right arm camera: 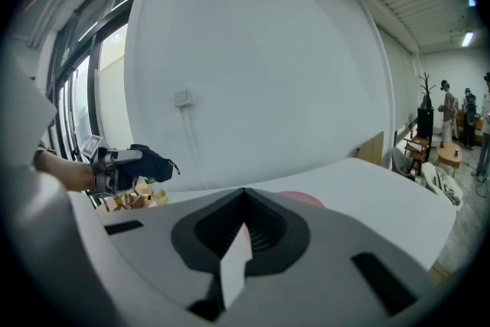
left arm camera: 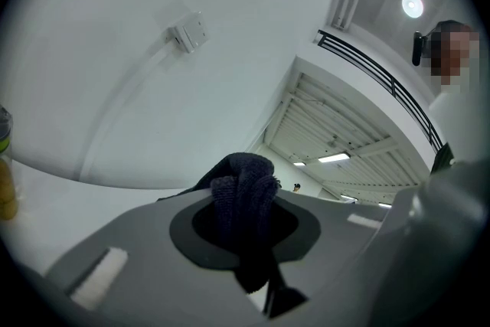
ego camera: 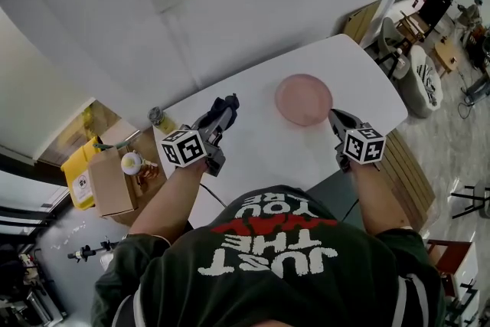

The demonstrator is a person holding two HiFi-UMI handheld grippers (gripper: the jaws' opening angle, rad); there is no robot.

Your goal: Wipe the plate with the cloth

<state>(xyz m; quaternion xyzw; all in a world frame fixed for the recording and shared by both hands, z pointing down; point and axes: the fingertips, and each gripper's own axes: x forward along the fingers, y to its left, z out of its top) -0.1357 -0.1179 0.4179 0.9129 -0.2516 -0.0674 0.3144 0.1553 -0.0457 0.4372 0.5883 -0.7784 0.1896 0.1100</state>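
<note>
A round pink plate (ego camera: 304, 99) lies flat on the white table (ego camera: 253, 142), toward its right half. My left gripper (ego camera: 227, 107) is shut on a dark blue cloth (ego camera: 222, 115) and hangs over the table left of the plate, well apart from it. In the left gripper view the cloth (left arm camera: 241, 184) bulges up between the pads of the left gripper (left arm camera: 243, 199). My right gripper (ego camera: 334, 116) is shut, with its tip right at the plate's near right rim. Its own view shows the right gripper (right arm camera: 239, 241) with jaws together, the plate (right arm camera: 305, 199) just beyond, and the cloth (right arm camera: 153, 163) at far left.
A cardboard box (ego camera: 107, 180) and a yellow container (ego camera: 76, 161) stand on the floor left of the table. A small bottle (ego camera: 157, 117) sits at the table's left corner. A slatted wooden bench (ego camera: 406, 172) lies to the right. The white wall (ego camera: 230, 4) runs behind.
</note>
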